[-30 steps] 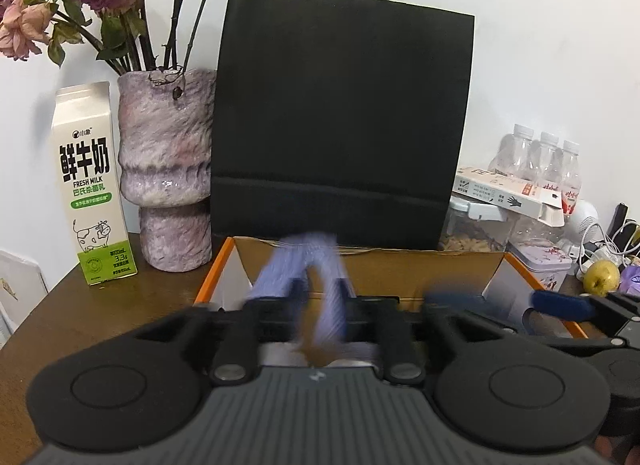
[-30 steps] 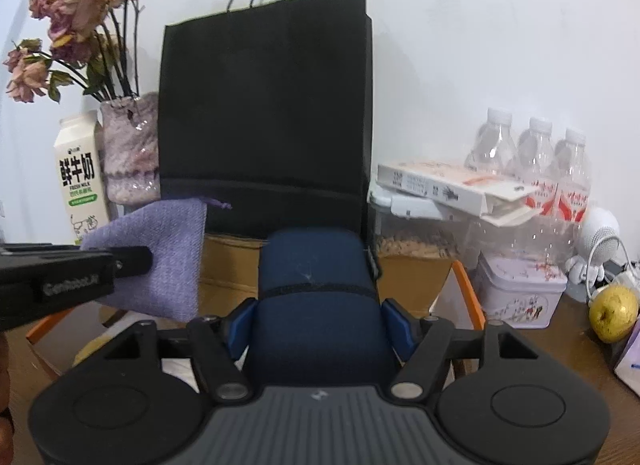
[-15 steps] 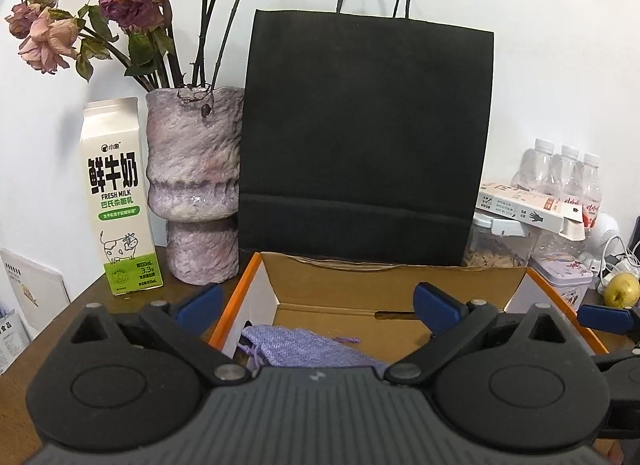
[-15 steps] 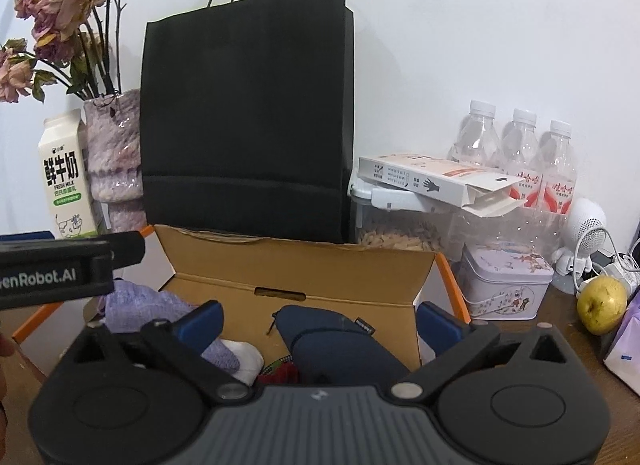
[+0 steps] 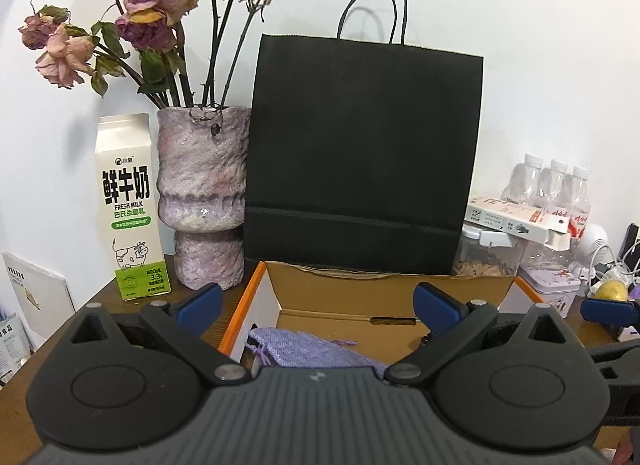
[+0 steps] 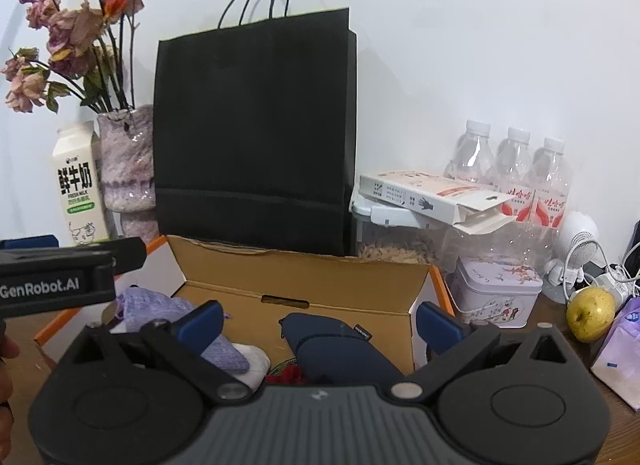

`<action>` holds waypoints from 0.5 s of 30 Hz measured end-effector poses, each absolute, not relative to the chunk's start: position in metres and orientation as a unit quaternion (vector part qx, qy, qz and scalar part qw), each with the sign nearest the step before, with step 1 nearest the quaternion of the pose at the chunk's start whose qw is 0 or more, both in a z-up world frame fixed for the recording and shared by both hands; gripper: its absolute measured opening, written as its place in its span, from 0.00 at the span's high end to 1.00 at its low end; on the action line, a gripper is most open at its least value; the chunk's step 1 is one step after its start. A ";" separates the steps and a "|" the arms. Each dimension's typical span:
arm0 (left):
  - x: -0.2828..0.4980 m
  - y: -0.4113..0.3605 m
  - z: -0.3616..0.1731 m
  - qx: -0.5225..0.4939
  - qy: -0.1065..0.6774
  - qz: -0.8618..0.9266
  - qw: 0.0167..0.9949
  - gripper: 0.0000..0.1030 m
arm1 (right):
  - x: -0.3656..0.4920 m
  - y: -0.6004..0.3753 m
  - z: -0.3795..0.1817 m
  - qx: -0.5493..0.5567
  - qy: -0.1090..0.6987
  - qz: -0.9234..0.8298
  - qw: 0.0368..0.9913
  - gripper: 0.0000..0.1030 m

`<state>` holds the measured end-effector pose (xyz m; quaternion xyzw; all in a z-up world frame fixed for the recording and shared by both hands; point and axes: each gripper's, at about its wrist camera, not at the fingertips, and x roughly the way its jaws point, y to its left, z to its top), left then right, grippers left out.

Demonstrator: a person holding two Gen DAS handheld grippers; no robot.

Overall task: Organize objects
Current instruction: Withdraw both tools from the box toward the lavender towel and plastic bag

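Note:
An open cardboard box (image 5: 392,291) with orange edges stands on the brown table; it also shows in the right wrist view (image 6: 304,279). A lilac knitted pouch (image 5: 308,349) lies inside at the left, also seen from the right wrist (image 6: 160,305). A dark navy pouch (image 6: 336,349) lies inside at the right, beside white and red cloth items (image 6: 256,365). My left gripper (image 5: 318,303) is open and empty above the box's near side. My right gripper (image 6: 318,319) is open and empty above the box. The left gripper's body (image 6: 60,281) shows at the left of the right wrist view.
A tall black paper bag (image 5: 360,153) stands behind the box. A milk carton (image 5: 128,205) and a vase of dried roses (image 5: 200,197) are at the left. Water bottles (image 6: 512,169), a food container, a tin (image 6: 500,293), a pear (image 6: 592,313) and cables are at the right.
Both grippers opened and let go: the lilac pouch and the navy pouch dropped into the box. Both grippers have since drawn back and up a little.

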<state>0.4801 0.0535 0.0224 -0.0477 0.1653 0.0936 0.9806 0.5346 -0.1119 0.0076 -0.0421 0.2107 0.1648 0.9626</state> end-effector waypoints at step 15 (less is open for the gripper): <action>0.417 0.042 0.034 -0.061 0.161 0.082 0.982 0.00 | 0.473 -0.143 0.028 -0.050 0.187 0.174 0.966 0.00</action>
